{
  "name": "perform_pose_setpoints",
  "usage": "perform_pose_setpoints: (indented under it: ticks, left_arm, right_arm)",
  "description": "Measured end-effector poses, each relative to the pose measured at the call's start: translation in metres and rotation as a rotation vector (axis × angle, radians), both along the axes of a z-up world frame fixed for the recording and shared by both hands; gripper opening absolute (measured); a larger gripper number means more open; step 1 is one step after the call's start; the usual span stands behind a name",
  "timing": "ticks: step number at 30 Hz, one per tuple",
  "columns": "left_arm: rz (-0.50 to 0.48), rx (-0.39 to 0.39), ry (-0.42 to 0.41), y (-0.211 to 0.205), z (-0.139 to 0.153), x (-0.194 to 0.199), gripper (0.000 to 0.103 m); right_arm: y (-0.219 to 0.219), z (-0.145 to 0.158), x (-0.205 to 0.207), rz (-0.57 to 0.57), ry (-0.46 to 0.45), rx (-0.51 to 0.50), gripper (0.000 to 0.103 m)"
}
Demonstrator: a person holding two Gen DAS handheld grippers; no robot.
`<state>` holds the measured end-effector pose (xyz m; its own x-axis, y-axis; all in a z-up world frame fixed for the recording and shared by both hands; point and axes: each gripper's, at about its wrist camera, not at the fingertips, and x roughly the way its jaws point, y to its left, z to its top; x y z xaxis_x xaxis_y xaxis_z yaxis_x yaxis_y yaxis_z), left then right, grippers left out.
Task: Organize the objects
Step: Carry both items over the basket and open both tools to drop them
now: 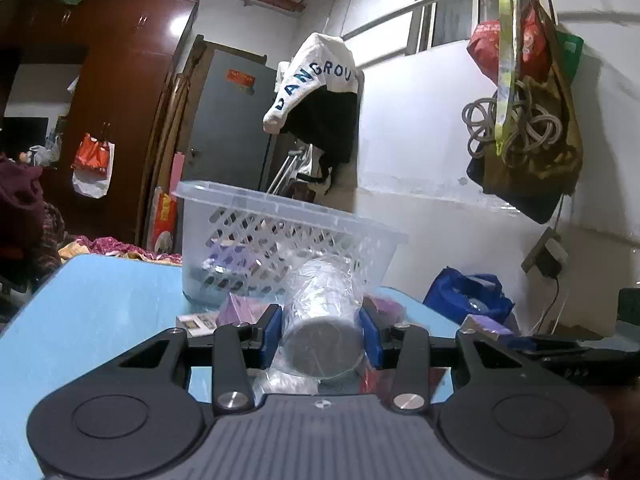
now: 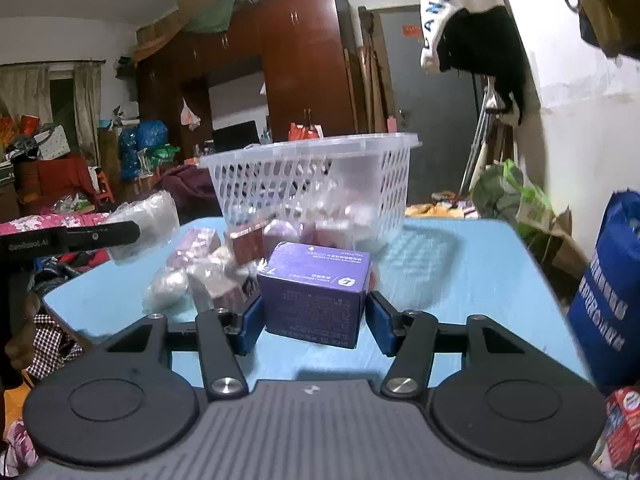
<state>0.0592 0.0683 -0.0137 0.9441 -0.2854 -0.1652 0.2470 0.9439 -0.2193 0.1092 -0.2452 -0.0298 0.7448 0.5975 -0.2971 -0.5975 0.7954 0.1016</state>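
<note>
Left wrist view: left gripper (image 1: 322,334) pinches a roll (image 1: 323,320) between its blue pads (image 1: 271,330), both pads touching the sides. Roll is a cylinder wrapped in crinkly clear plastic, dark round end facing camera, lifted above the table (image 1: 100,312). Table is smooth light blue with rounded corners. Just behind the roll stands a basket (image 1: 280,236), clear-white plastic, lattice walls, solid rim, some items blurred inside. Small purple packets (image 1: 240,308) lie at its base, partly hidden by the fingers. Right wrist view: right gripper (image 2: 314,320) has a box (image 2: 316,294) between its jaws; left pad touches the box side, right pad looks just beside it, contact unclear, so cannot tell if it grips. Box is purple cardboard, matte, white print on top, tilted a little, low over or on the table, can't tell which. Beyond it a heap of plastic-wrapped brownish packets (image 2: 204,268) sits against the basket front. Left gripper with the wrapped roll shows at the left edge of this view, near the heap. Blue bag (image 2: 608,288) stands at the table's right side.
</note>
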Motion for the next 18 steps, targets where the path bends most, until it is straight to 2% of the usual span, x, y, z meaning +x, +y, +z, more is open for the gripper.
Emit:
perform_pose_setpoints:
  ticks: [5,9,12,15,16,17,18]
  left_arm:
    - [-0.020,-0.002,-0.051,0.008,0.028,0.014,0.046]
    - [-0.028,0.010,-0.087,0.005,0.079,0.058,0.046]
    - [0.008,0.051,-0.048,-0.001,0.108,0.110,0.046]
    - [0.048,0.071,0.048,0.001,0.113,0.164,0.046]
    - [0.048,0.091,0.074,0.001,0.110,0.177,0.048]
    - [0.053,0.109,0.095,0.001,0.107,0.187,0.058]
    - [0.068,0.113,0.106,0.000,0.103,0.191,0.068]
  right_arm:
    - [0.005,0.038,0.007,0.028,-0.082,0.028,0.058]
    - [0.028,0.088,0.041,0.068,-0.178,0.039,0.058]
    - [0.063,0.113,0.088,0.055,-0.184,-0.013,0.058]
    - [0.094,0.114,0.132,0.023,-0.138,-0.098,0.058]
    - [0.100,0.112,0.142,0.023,-0.123,-0.108,0.059]
    - [0.105,0.110,0.149,0.034,-0.105,-0.111,0.060]
    - [0.107,0.107,0.151,0.034,-0.093,-0.118,0.066]
